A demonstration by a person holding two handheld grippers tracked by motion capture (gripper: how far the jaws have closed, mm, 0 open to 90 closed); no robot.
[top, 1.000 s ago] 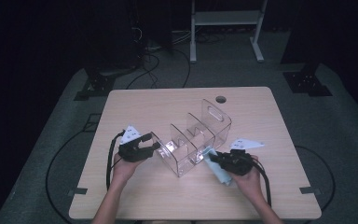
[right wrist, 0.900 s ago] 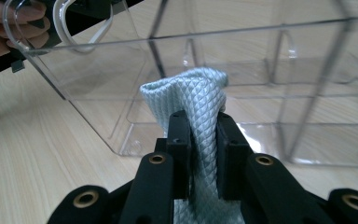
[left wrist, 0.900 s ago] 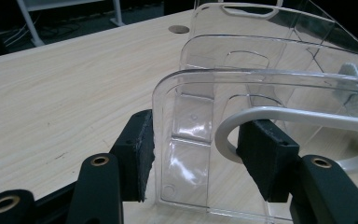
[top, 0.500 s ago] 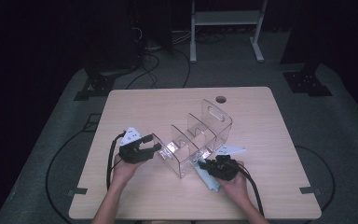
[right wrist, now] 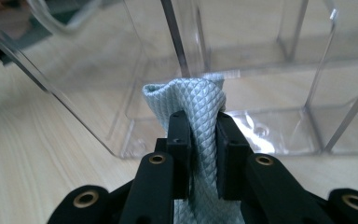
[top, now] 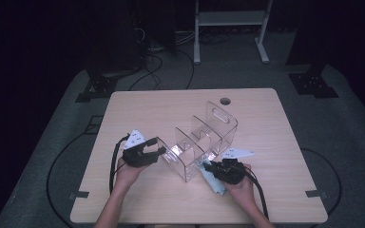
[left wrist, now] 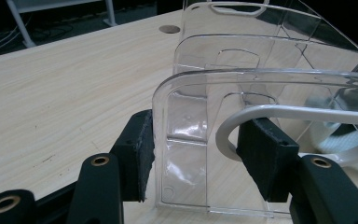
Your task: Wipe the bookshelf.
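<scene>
right gripper (right wrist: 199, 140) pinches a grey cloth (right wrist: 200, 105) against the clear organizer's (top: 204, 137) near wall (a wiping step, likely); left gripper (left wrist: 196, 154) straddles its left end wall, steadying; next, rub along.

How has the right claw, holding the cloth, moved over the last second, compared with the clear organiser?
Yes. The right claw has shifted left and toward the person, bringing the cloth closer to the near corner of the clear organiser, which stayed put.

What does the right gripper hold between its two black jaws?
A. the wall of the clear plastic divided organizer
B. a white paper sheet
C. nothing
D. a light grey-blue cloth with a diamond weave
D: in the right gripper view the right gripper is shut on the light grey-blue cloth with a diamond weave, just before the clear plastic divided organizer.
</scene>
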